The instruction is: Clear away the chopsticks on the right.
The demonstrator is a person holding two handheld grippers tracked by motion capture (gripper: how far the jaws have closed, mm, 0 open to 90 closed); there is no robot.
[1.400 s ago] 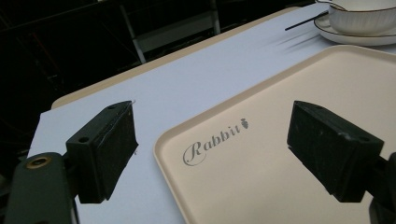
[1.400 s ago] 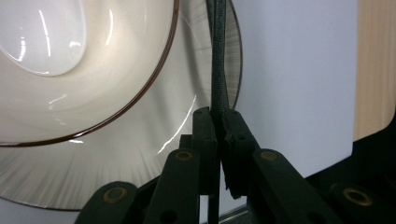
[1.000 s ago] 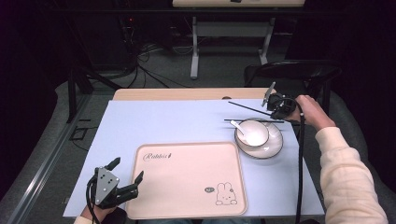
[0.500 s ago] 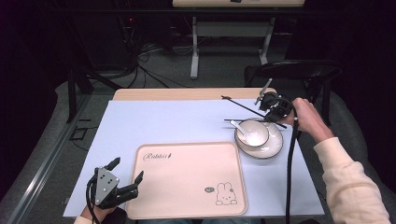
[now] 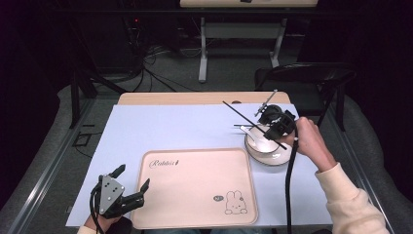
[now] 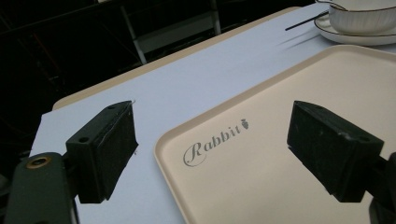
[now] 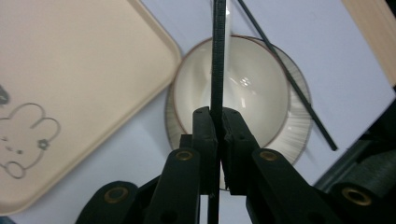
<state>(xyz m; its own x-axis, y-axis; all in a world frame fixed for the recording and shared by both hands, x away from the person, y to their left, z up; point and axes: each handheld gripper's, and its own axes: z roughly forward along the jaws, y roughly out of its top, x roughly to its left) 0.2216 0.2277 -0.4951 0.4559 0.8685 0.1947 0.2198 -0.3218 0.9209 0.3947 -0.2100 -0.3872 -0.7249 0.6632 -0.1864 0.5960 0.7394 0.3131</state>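
I am clamping my right gripper (image 7: 215, 122) on 1 thin black chopstick (image 7: 218, 56) above the white ribbed bowl (image 7: 261, 93); keeping it level seems wise. My left gripper (image 6: 224, 144) is hanging released.

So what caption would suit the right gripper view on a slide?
Right gripper pinching a black chopstick above a white bowl beside the tray.

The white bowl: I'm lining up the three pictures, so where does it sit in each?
High view: bowl at right, beyond the tray's far right corner.
Left gripper view: bowl at the top right corner.
Right gripper view: bowl at centre, above the jaws.
Shared landmark: the tray.
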